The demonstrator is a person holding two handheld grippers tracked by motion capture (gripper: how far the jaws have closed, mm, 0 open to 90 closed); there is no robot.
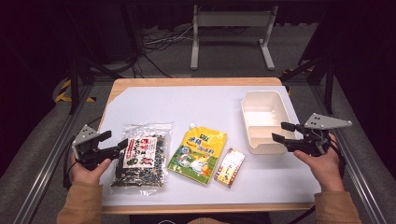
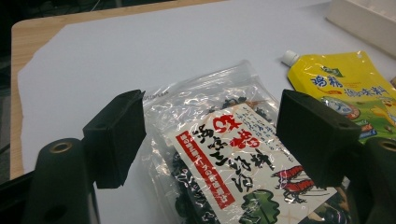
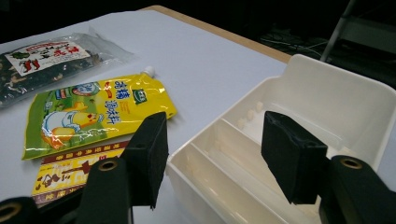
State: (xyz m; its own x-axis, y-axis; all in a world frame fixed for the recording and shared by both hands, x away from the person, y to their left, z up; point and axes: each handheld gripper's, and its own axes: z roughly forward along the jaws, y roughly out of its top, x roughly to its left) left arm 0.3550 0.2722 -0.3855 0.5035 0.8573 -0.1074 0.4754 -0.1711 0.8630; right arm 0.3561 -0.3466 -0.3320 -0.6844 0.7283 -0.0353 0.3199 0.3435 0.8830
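Straddling seaweed bag (image 2: 219, 154), left gripper (image 1: 108, 143) jaws apart; right gripper (image 1: 281, 131) jaws apart, bag bottom cropped

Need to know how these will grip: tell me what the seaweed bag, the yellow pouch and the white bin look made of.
Seaweed bag: thin clear plastic film, glossy, crinkled with glare, contents showing through.
Yellow pouch: glossy printed laminate, probably plastic, with a white spout.
White bin: rigid plastic by its look, smooth moulded walls and dividers, dull sheen.

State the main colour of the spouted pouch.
Yellow; the pouch shows best in the right gripper view.
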